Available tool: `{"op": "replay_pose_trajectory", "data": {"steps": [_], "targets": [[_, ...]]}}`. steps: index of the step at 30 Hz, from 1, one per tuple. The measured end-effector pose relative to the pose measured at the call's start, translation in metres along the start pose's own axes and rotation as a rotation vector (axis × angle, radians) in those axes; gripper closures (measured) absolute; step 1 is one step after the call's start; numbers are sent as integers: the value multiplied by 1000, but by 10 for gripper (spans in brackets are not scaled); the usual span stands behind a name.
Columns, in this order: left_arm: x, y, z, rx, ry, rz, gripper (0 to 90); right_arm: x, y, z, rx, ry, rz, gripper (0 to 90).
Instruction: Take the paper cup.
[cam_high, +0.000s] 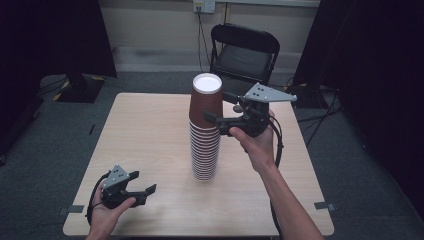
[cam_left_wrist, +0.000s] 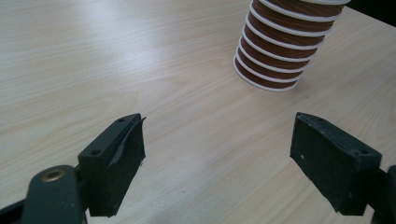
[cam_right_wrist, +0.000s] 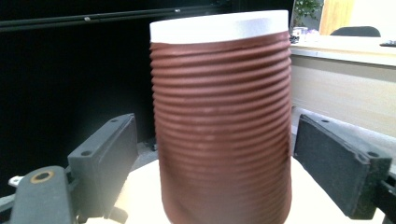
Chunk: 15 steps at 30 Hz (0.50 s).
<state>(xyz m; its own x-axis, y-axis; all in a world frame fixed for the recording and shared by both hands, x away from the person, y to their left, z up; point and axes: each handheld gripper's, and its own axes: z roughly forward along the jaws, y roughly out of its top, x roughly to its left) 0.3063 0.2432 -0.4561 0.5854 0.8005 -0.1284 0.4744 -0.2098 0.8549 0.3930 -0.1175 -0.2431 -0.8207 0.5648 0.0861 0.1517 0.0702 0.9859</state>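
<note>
A tall stack of upside-down brown ribbed paper cups (cam_high: 205, 145) with white rims stands near the middle of the wooden table (cam_high: 145, 130). My right gripper (cam_high: 218, 106) is raised to the top cup (cam_right_wrist: 222, 121), open, with one jaw on each side of it and a gap to each side wall. My left gripper (cam_high: 144, 182) rests low near the table's front left corner, open and holding nothing. In the left gripper view the stack's lower cups (cam_left_wrist: 280, 51) stand ahead and to the right of the open left gripper (cam_left_wrist: 217, 149).
A black folding chair (cam_high: 245, 52) stands beyond the table's far edge. Dark curtains hang at both sides of the room. Bare wood lies to the left of the stack and in front of it. Grey tape marks (cam_high: 75, 208) sit at the front corners.
</note>
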Motion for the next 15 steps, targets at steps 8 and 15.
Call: {"op": "replay_pose_trajectory", "data": {"steps": [8, 15], "targets": [[0, 0, 0, -3, -5, 2, 176, -4, 2, 19, 21, -6, -17, 129], [-3, 0, 2, 4, -8, 16, 171, -6, -2, 32, 44, 6, -17, 112]]}}
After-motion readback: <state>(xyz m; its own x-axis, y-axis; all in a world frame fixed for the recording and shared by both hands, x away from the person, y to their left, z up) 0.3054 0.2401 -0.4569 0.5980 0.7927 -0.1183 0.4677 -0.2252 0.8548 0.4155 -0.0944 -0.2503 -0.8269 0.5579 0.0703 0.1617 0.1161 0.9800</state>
